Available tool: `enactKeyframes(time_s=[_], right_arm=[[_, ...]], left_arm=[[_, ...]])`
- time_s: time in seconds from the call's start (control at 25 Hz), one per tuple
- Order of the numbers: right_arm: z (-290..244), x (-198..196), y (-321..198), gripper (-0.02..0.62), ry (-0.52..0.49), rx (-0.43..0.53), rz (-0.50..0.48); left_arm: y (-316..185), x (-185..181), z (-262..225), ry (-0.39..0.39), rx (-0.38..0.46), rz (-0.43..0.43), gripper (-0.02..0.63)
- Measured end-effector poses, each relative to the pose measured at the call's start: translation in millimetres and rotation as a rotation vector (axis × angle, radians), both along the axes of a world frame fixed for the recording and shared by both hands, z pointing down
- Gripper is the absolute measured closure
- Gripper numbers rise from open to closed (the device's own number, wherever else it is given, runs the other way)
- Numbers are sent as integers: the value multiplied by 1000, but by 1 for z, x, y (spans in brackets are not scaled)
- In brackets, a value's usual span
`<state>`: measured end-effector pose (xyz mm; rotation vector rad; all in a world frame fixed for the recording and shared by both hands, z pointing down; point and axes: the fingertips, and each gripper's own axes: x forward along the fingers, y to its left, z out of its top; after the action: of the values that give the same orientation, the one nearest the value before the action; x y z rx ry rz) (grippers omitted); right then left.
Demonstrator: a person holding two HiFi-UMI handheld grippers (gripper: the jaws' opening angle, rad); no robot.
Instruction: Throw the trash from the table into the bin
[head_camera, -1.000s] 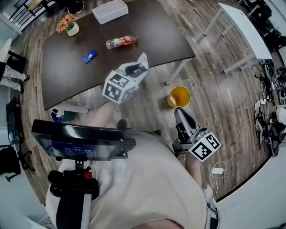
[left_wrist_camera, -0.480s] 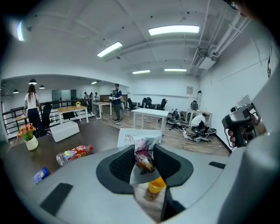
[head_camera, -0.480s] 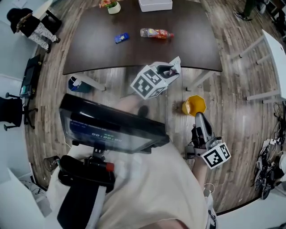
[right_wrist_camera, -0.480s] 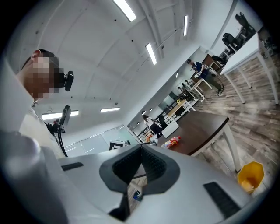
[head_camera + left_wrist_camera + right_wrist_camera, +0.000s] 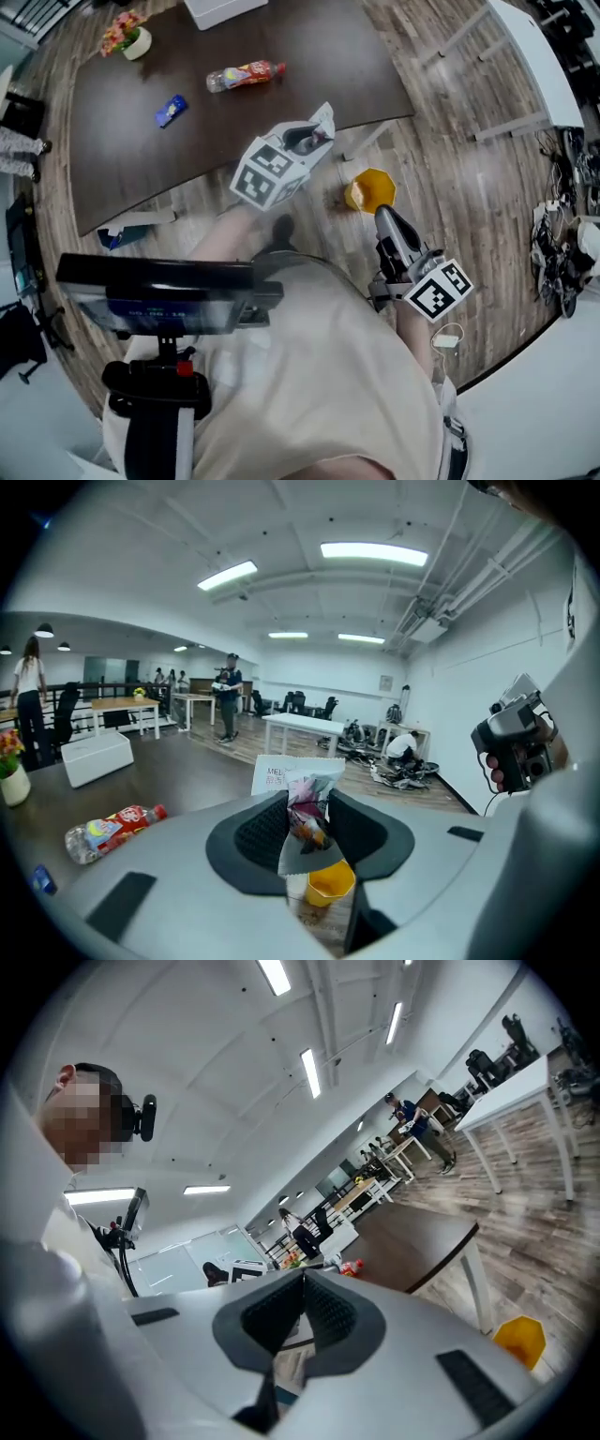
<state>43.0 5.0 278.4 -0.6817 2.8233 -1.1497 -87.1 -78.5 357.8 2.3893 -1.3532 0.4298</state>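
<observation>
Left gripper view: my left gripper [image 5: 307, 803] pinches the light, slippery wrapper [image 5: 302, 847] mid-body; my right gripper [image 5: 302, 1283] sits closed, empty.

I'm working in an open-plan office. I can see white desks [image 5: 300, 724] with swivel chairs [image 5: 328, 707], ceiling strip lights [image 5: 373, 551], a wood-plank floor [image 5: 450, 187] and people [image 5: 229, 696] standing farther back.

Cream shirt [image 5: 319, 375] at six o'clock. Grey left claw [image 5: 314, 141] at twelve, grey right claw [image 5: 384, 217] at three, each carrying a white cube [image 5: 270, 173] with black square markers.
</observation>
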Motion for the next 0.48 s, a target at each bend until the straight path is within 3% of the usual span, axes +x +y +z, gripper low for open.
enactKeyframes(time_s=[0.16,0.32,0.48], right_arm=[[5,-1,-21,580,26,-5,56],[24,32,-40,580,58,-41,174],[31,54,-59,580,58,-73,209]], left_arm=[[-27,13,15,10,-11,70,468],[-58,55,33,3,-19,189,468],[-74,86,35,-16,-38,243,468]])
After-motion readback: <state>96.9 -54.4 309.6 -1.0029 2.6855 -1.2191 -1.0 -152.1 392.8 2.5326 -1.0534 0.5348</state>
